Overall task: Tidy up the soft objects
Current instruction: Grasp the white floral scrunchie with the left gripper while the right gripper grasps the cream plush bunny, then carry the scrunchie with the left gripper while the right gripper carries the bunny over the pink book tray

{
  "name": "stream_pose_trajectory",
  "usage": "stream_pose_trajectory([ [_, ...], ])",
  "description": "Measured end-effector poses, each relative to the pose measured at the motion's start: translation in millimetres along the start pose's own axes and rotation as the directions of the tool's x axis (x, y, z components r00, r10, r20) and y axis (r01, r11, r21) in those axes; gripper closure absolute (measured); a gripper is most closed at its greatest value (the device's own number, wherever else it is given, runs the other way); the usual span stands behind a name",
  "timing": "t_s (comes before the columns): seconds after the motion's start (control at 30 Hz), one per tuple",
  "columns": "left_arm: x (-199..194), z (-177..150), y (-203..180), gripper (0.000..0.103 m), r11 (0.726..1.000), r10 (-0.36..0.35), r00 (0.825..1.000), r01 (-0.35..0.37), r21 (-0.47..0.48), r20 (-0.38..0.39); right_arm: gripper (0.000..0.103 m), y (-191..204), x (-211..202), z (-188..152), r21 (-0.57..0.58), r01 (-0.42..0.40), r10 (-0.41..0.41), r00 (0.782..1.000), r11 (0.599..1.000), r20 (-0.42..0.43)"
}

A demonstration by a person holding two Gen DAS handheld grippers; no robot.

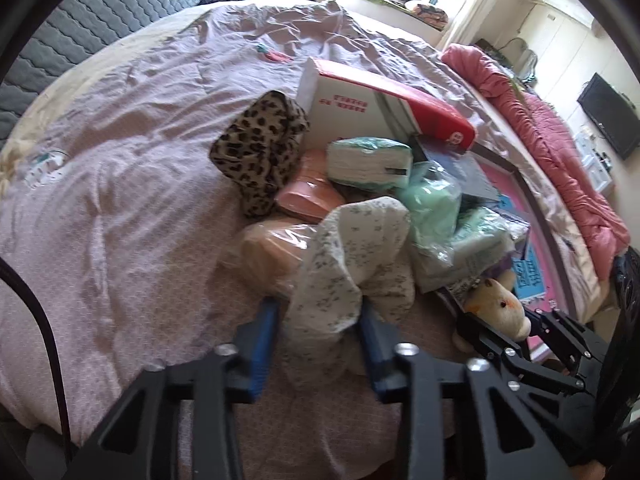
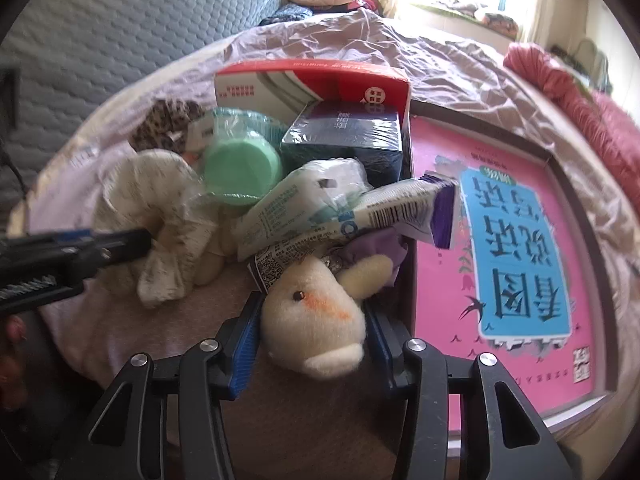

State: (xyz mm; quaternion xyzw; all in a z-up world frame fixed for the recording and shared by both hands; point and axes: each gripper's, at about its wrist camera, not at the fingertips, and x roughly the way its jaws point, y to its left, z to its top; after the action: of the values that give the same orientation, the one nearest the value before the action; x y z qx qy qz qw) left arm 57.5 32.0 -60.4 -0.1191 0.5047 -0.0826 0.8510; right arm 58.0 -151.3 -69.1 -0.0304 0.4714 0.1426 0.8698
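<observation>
A cream cloth with small grey flowers (image 1: 352,256) lies at the near end of a pile on the bed. My left gripper (image 1: 318,312) is shut on its lower fold, with a blue pad pressing on each side. To its right, a cream plush toy (image 1: 496,304) with an orange cheek pokes out from under the packs. In the right wrist view my right gripper (image 2: 312,312) is shut on the plush toy's (image 2: 316,320) head. The left gripper (image 2: 120,244) comes in from the left onto the floral cloth (image 2: 160,200).
The pile holds a leopard-print cloth (image 1: 256,152), a red and white box (image 1: 360,96), green tissue packs (image 1: 368,160), a peach pack (image 1: 308,192) and a dark blue box (image 2: 344,136). A pink framed book (image 2: 500,240) lies on the right. Wrinkled lilac bedsheet (image 1: 120,160) spreads to the left.
</observation>
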Motion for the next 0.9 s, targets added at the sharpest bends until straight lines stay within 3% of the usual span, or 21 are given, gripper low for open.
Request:
stream_pose_trajectory([
  [0.2, -5, -3, 1, 0.090, 0.998, -0.056, 0.998, 0.056, -0.007, 0.007, 0.055, -8, -17, -3, 0.084, -0.092, 0.091, 0.996, 0.992, 0.014],
  [0.57, -30, -4, -14, 0.093, 0.998, -0.006, 0.997, 0.002, 0.060, 0.075, 0.058, -4, -55, -6, 0.066, -0.125, 0.118, 0.989, 0.990, 0.093],
  [0.9, -40, -6, -18, 0.094, 0.998, 0.008, 0.996, -0.014, 0.064, 0.090, 0.059, -13, -68, -5, 0.094, -0.156, 0.142, 0.980, 0.983, 0.140],
])
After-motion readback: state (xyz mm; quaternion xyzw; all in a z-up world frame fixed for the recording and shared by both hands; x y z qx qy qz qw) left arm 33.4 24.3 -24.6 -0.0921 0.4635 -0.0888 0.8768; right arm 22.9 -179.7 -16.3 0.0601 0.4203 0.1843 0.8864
